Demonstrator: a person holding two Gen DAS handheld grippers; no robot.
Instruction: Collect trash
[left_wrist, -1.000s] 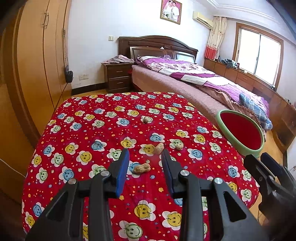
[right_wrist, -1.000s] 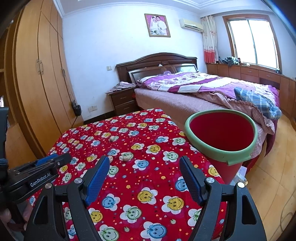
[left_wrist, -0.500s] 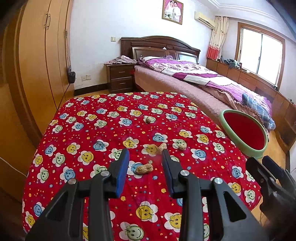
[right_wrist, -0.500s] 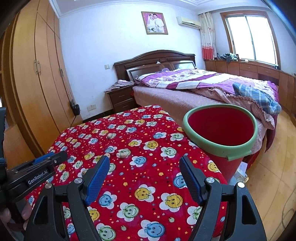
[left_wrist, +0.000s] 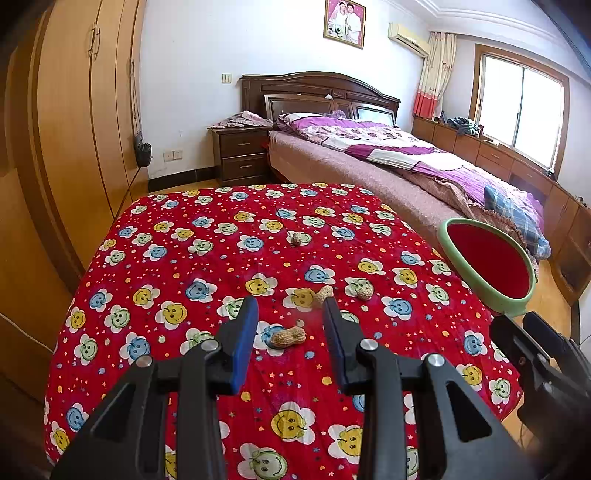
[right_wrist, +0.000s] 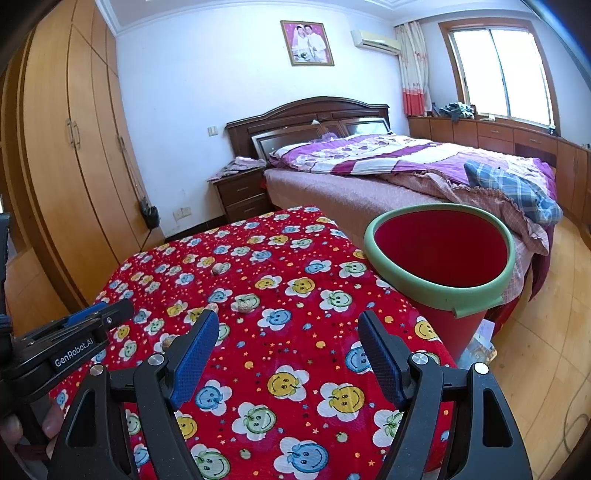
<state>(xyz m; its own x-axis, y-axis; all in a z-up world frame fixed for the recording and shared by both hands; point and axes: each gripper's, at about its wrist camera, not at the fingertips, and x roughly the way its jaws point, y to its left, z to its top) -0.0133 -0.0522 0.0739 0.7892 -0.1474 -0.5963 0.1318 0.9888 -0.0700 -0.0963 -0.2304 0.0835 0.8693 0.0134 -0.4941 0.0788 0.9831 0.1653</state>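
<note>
Only a slight shift of the views has been registered. In the right wrist view, the red bin (right_wrist: 439, 295) and the framed picture (right_wrist: 307, 42) on the wall are now seen a little higher and marginally further left than a second ago. In the left wrist view, the bin (left_wrist: 517, 306) is found marginally further right and lower in the frame, most of this within the first half second.
</note>
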